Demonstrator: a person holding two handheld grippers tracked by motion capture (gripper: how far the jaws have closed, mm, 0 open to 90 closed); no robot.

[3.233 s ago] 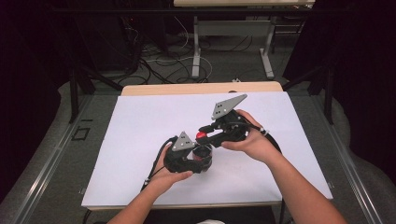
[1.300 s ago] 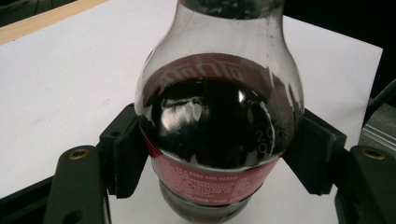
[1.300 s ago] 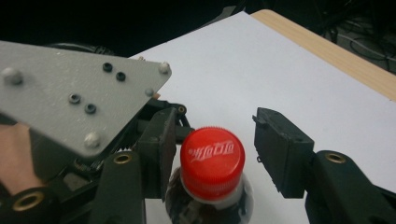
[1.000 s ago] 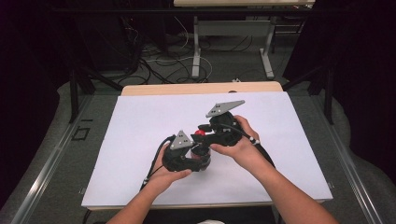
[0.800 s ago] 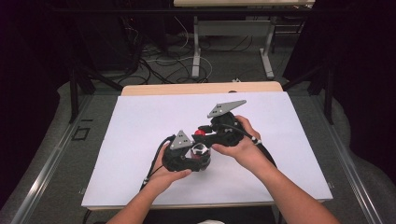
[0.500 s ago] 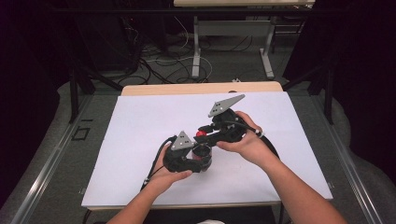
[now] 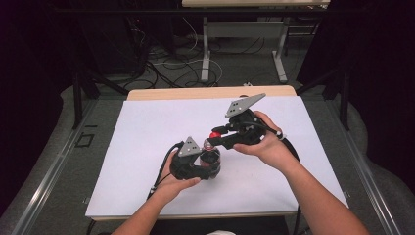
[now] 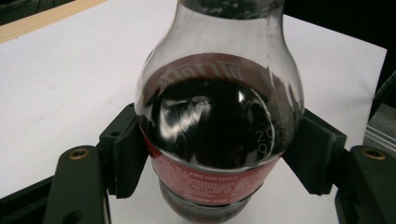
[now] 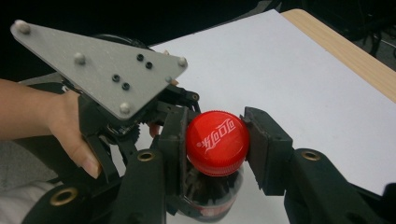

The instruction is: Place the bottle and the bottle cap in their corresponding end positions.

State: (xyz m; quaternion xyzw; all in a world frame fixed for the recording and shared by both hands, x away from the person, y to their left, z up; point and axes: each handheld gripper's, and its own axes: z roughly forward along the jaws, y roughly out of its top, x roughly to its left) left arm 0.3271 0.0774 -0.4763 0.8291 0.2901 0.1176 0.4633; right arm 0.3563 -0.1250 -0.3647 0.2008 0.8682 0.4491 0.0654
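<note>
— Since the bottle [image 7: 211,159] stands upright near the middle of the white table [image 7: 147,127], why does it need two grippers on it?

— One braces, one works, I'd say. The left gripper [image 7: 195,164] has its jaws pressed against both sides of the bottle's body, at the top edge of the red label [image 8: 210,184], just below where the glass-clear shoulder swells out. That low, wide hold looks meant to keep the bottle from spinning or tipping.

— And the right gripper [image 7: 220,138]?

— It comes in from the far right side and sits higher. In the right gripper view its jaws are clamped on the red cap [image 9: 217,142], one pad [image 9: 261,140] on each flank, gripping the ribbed edge.

— So the cap is being unscrewed?

— That is my reading: a grip on the cap's rim, with the body pinned below, suits a twist. Whether the cap has loosened at all, I cannot tell; it looks seated on the neck.

— Why is the dark drink a concern?

— The bottle is mostly full, so a tilt once the cap is off could spill on the white surface. Holding it upright guards against that.
</note>
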